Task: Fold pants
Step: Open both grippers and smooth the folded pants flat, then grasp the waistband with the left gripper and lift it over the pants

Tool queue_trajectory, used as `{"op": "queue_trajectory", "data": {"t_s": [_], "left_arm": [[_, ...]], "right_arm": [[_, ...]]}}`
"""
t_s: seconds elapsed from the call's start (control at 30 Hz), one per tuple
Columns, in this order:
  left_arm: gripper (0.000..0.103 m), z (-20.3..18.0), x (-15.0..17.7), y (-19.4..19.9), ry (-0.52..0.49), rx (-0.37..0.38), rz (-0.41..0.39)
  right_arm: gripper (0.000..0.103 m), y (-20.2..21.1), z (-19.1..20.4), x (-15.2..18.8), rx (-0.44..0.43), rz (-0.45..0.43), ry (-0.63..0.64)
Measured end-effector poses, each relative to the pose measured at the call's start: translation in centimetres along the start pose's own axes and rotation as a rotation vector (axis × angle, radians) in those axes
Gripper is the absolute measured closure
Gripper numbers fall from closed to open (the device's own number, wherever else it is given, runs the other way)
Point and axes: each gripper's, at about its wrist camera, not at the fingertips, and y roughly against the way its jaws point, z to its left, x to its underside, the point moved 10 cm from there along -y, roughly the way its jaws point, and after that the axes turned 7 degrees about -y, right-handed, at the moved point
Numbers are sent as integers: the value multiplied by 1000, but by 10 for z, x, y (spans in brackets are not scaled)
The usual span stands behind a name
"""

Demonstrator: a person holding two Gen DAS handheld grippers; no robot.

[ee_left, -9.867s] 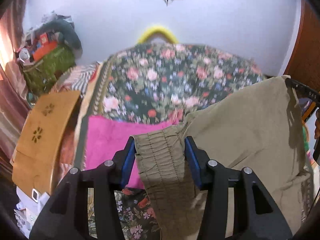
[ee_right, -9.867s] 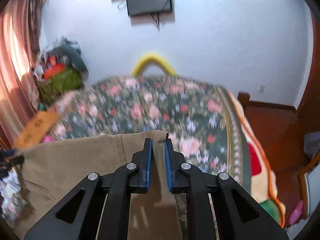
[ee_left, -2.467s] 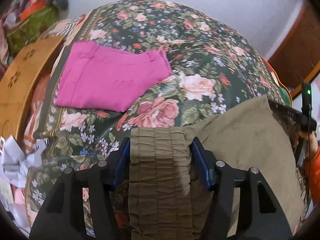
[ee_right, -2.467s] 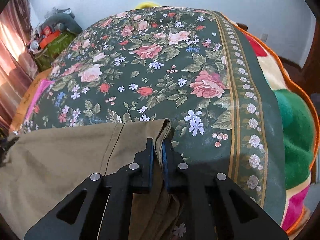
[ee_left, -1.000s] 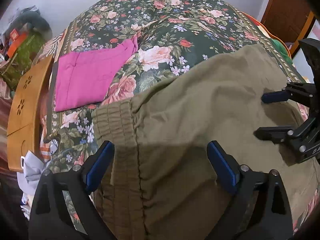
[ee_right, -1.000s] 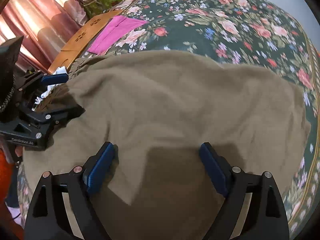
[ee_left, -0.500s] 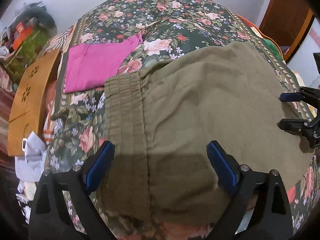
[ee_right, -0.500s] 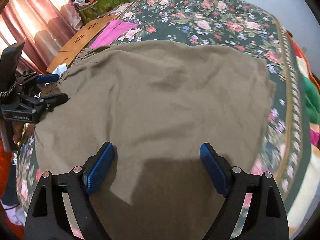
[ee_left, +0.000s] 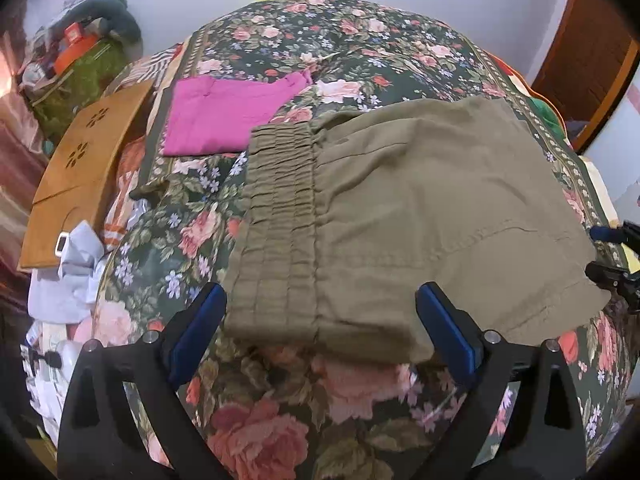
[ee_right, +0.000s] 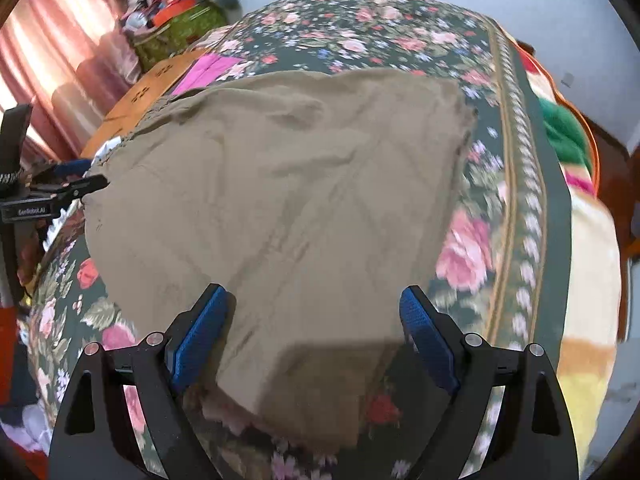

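Left wrist view: the left gripper (ee_left: 320,332) hovers with jaws spread wide and empty above the near edge of the olive pants (ee_left: 420,216), which lie flat on the floral bedspread (ee_left: 360,36); the folded pink garment (ee_left: 224,116) lies far left, and the right gripper (ee_left: 612,256) is cut off at the right border. Right wrist view: the right gripper (ee_right: 312,332) likewise stands wide open and holds nothing; motion blur softens the bedspread's right side, and the pants' near hem falls in shadow.
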Motion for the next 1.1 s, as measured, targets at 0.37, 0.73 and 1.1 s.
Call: {"op": "queue_trajectory", "data": {"t_s": [0.37, 0.73, 1.1], "left_arm": [[5, 19, 22, 25, 173, 76, -3], [5, -21, 37, 15, 302, 314, 61], [1, -35, 15, -4, 385, 485, 62]], "right_arm": [[17, 26, 1, 3, 8, -71, -27], [17, 26, 46, -35, -19, -206, 68], [15, -12, 46, -13, -92, -72, 11]]}}
